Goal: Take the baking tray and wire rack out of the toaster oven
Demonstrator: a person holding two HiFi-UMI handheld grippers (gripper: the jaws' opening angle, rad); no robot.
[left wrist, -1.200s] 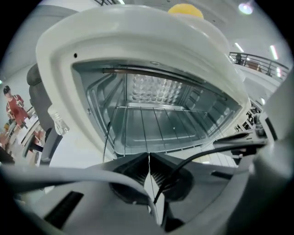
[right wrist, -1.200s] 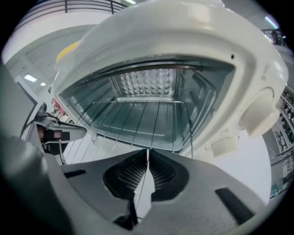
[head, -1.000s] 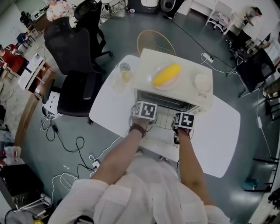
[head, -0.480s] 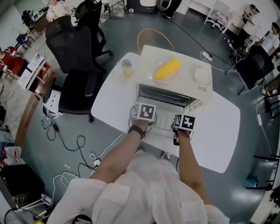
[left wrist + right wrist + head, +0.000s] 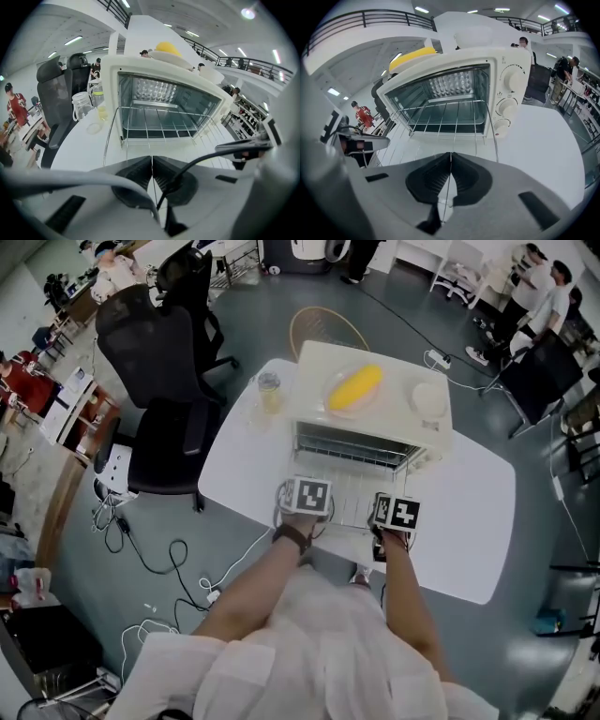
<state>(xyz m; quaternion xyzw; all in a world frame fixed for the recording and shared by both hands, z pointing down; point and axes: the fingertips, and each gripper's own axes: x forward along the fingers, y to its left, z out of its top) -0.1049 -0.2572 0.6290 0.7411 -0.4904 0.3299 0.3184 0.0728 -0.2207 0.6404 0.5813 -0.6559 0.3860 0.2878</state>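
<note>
So both the left gripper (image 5: 151, 161) and right gripper (image 5: 450, 164) are pinched tight on the rack's (image 5: 353, 493) front wire. Oven (image 5: 506, 61) is at 12 o'clock, rack sticking out of it.

Near edge of the wire rack (image 5: 159, 124) vanishes beneath the bodies of the left gripper (image 5: 151, 164) and right gripper (image 5: 450, 161). Beyond the jaws, whether a baking tray lies under it cannot be told.

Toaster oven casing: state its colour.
The toaster oven casing is cream-white, seen best in the right gripper view.
</note>
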